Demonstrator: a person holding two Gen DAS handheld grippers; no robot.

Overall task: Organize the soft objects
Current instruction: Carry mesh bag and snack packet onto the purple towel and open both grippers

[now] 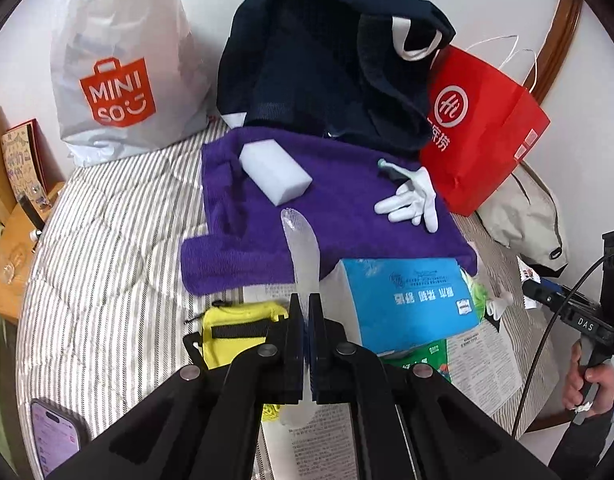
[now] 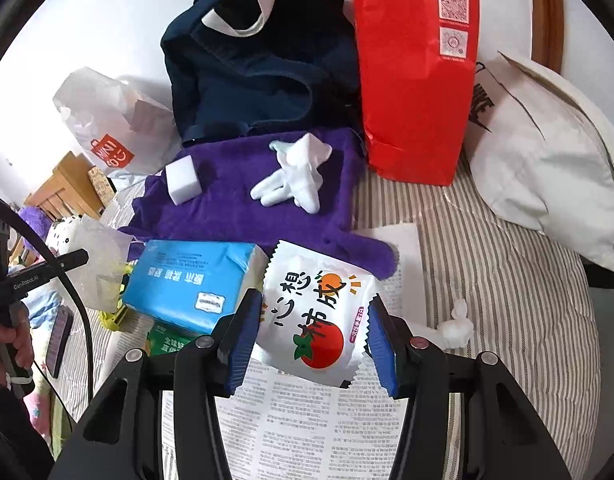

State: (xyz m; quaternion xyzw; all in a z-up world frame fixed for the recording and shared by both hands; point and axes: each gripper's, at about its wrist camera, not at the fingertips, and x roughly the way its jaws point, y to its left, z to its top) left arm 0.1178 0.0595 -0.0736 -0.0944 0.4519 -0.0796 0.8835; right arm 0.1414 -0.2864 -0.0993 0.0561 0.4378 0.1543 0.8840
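Left tongs (image 1: 305,304) are clamped tight on a translucent foam net sleeve (image 1: 301,248), which sticks up past the fingertips, lifted clear above the striped bed (image 1: 107,240). Over on the other side, the right tongs (image 2: 313,328) stand partly open with a white snack packet (image 2: 319,312) between the blue pads (image 2: 237,354); its crimped edges meet them on both sides, printed with an orange and a tomato, and it is off the newspaper (image 2: 307,432) below.

Just left of the packet lies a blue tissue pack (image 2: 191,280), resting on the near edge of the purple towel (image 2: 235,200). On that towel, a white sponge block (image 2: 183,182) sits toward its left side and a pair of white gloves (image 2: 295,178) toward its right. Behind the towel, a navy garment (image 2: 251,72) is heaped by the wall, a red paper bag (image 2: 415,72) upright just to its right, a white Miniso bag (image 1: 119,68) well to the left. A yellow pouch (image 1: 235,330) lies beside the left tongs, and a phone (image 1: 55,436) sits at the bed's near left edge.
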